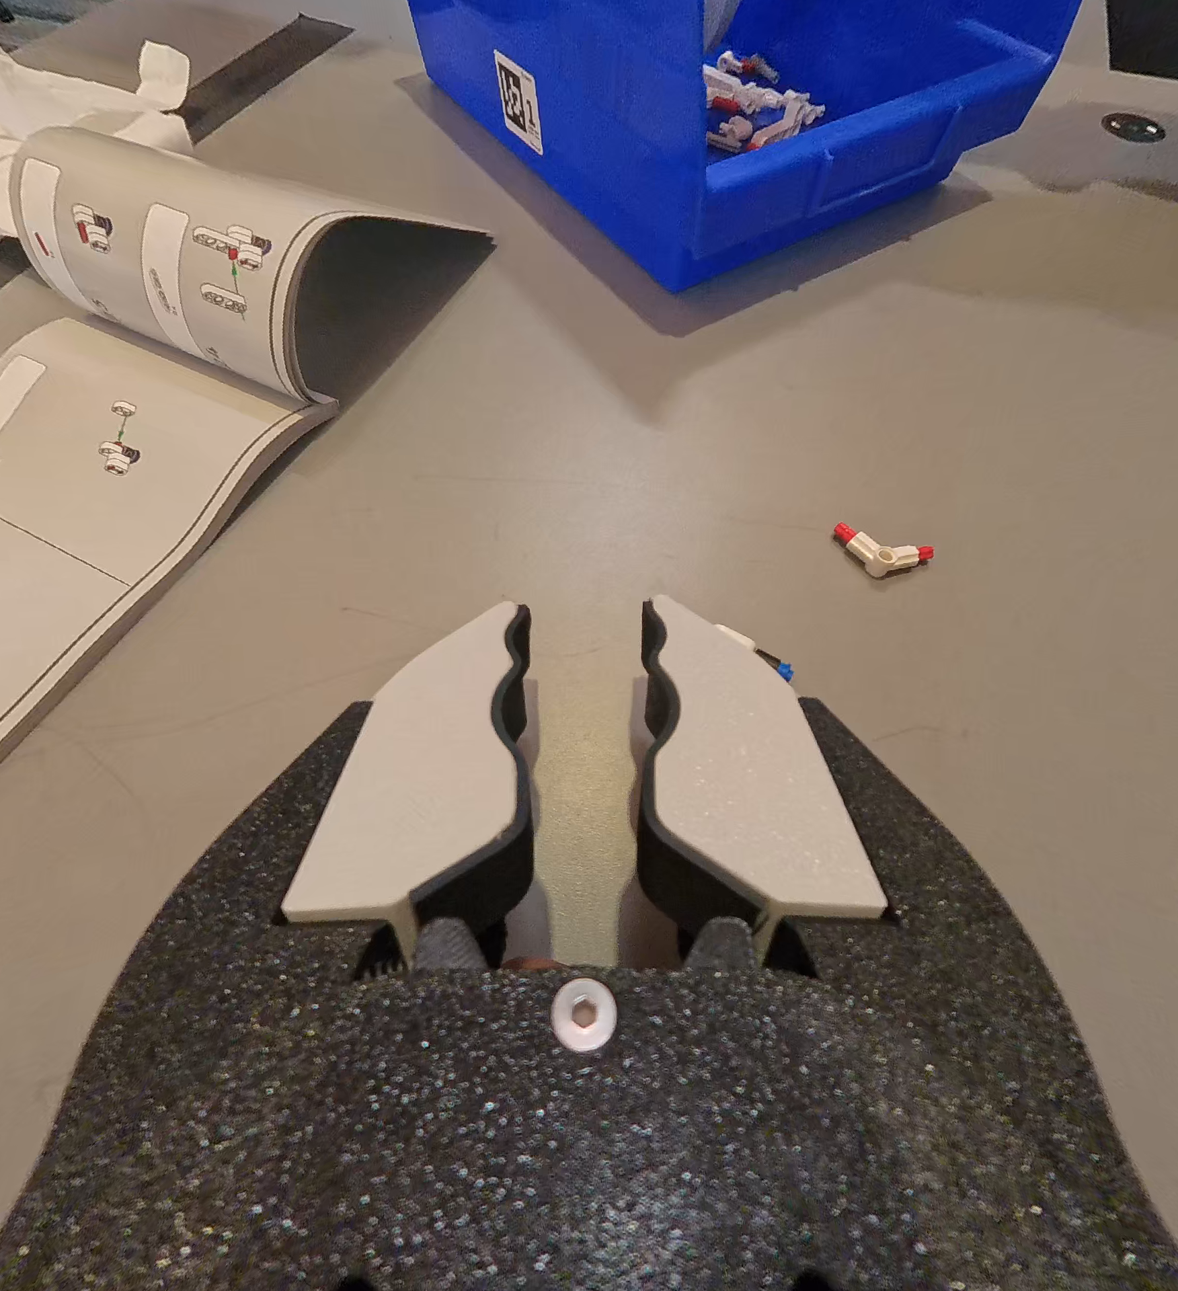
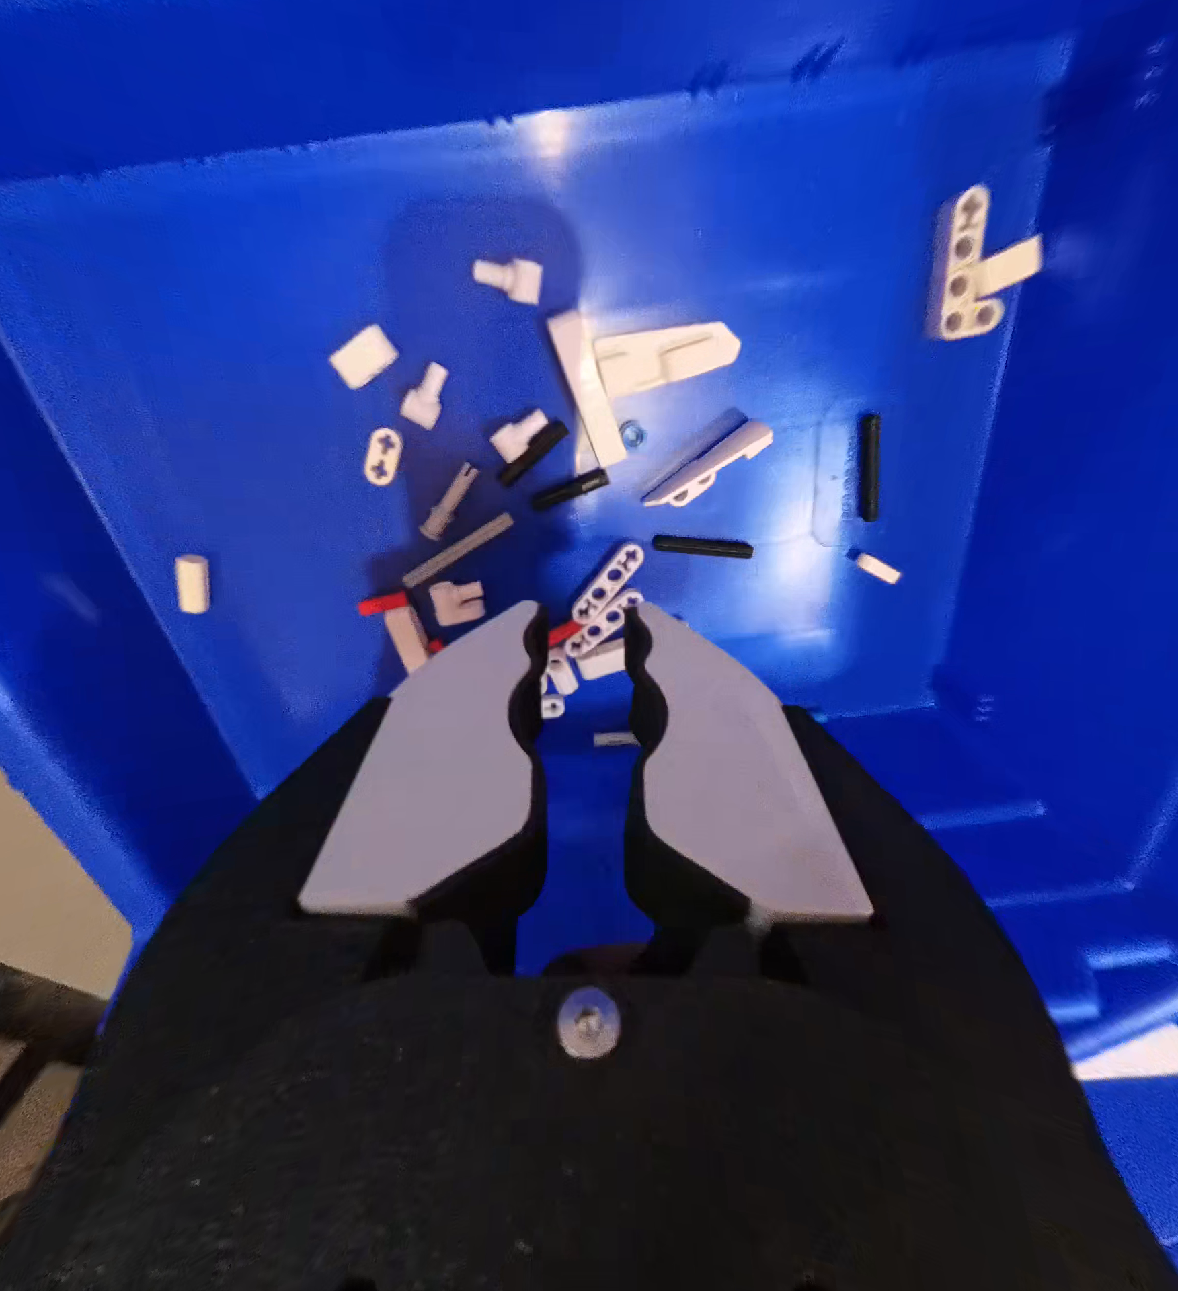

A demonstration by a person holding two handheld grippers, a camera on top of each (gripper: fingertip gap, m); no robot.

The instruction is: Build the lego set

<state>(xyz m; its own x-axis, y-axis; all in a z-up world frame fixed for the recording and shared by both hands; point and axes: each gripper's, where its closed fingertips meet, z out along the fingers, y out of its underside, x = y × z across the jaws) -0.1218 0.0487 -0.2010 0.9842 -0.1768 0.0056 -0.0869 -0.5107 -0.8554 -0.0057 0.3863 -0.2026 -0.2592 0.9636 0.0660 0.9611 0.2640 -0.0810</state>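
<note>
We are seeing a booklet (image 1: 118, 433) lying on the table (image 1: 502, 489) at ten o'clock, a bin (image 1: 642, 174) at one o'clock holding loose parts (image 2: 607, 391), and an elbow piece (image 1: 883, 553) sitting alone at two o'clock.

The left wrist view looks forward and down along its own pale fingers (image 1: 446, 733), low over a grey tabletop (image 1: 572, 454), facing a blue plastic bin (image 1: 642, 174) some way ahead and an open instruction booklet (image 1: 118, 433) at its left. The right wrist view sits far closer, looking steeply down inside the same blue plastic bin (image 2: 153, 314) (its walls fill nearly the whole view) at small white, black and red building parts (image 2: 607, 580). The bin and its parts are what both views share.
</note>
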